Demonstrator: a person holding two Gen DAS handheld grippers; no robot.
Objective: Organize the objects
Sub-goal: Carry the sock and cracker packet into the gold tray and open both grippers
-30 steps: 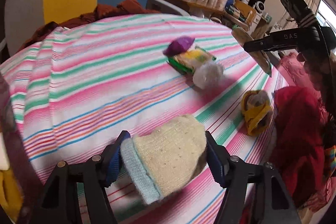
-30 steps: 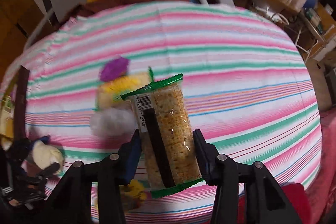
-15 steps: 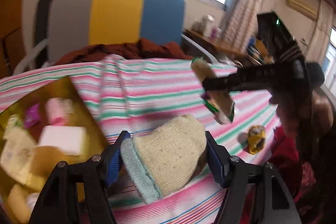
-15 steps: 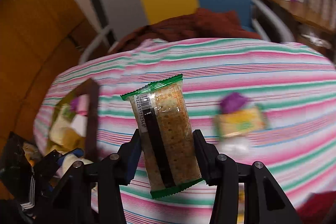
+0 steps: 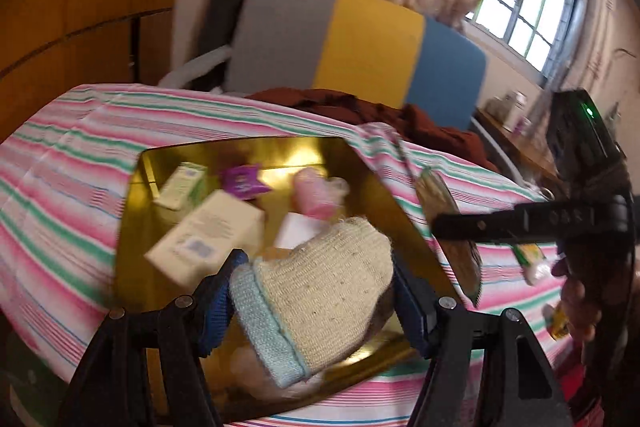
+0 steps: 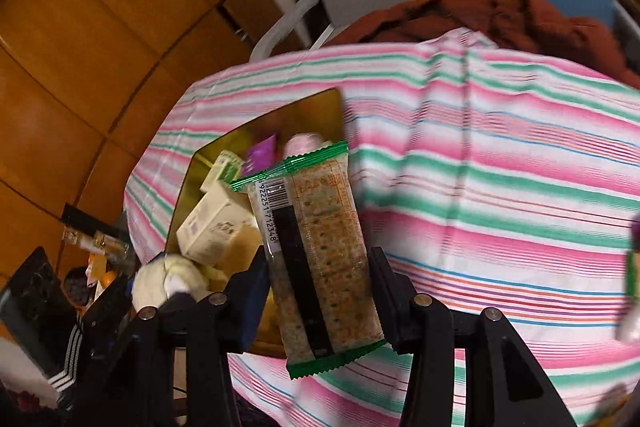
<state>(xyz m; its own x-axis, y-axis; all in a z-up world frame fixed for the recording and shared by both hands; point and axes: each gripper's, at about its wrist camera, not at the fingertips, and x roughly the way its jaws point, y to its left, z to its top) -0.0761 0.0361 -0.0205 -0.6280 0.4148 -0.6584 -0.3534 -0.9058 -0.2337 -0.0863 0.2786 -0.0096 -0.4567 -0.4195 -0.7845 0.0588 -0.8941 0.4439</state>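
A barcode label on the green-edged cracker packet [image 6: 316, 259] carries digits reading roughly "92225177123488", running lengthwise beside a black strip; print on the cream boxes [image 6: 212, 227] stays illegible.

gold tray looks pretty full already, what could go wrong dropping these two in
The gold tray already holds boxes and packets, so the knit sock in the left gripper may land on the pile and roll out. The cracker pack in the right gripper hangs near the tray's edge and might fall on the striped cloth. Both grippers converge there and could bump.
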